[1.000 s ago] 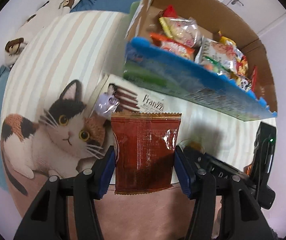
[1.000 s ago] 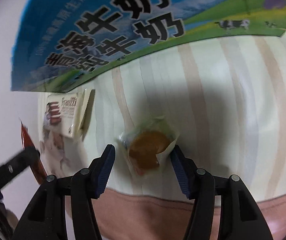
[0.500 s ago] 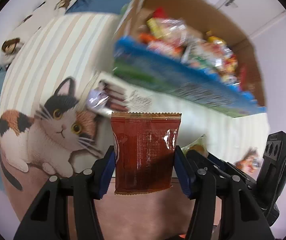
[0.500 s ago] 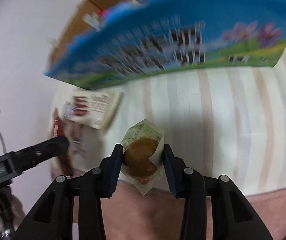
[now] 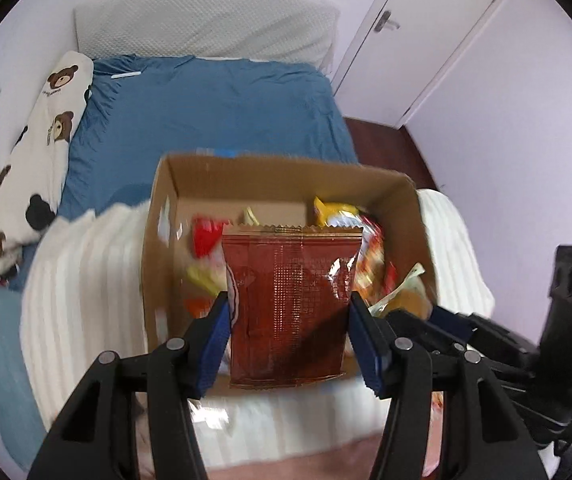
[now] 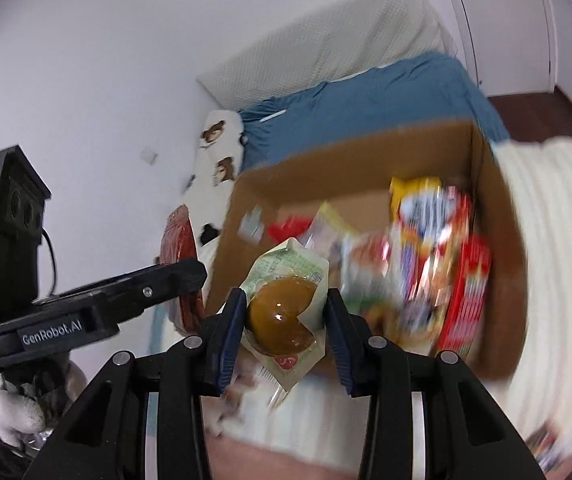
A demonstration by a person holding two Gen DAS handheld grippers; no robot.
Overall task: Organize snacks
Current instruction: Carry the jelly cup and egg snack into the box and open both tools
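Note:
My left gripper is shut on a dark red snack packet and holds it upright over the near edge of an open cardboard box. My right gripper is shut on a wrapped brown cake and holds it over the near edge of the same box. The box holds several colourful snack packets. The right gripper also shows at the right of the left wrist view, close beside the left one. The left gripper shows at the left of the right wrist view.
The box stands on a white striped blanket on a bed with a blue sheet. A bear-print pillow lies along the left wall. A white door is at the back right.
Both grippers have risen from the blanket and now look down into the box from above. The right gripper closed on the cake and lifted it. The left kept hold of the red packet.

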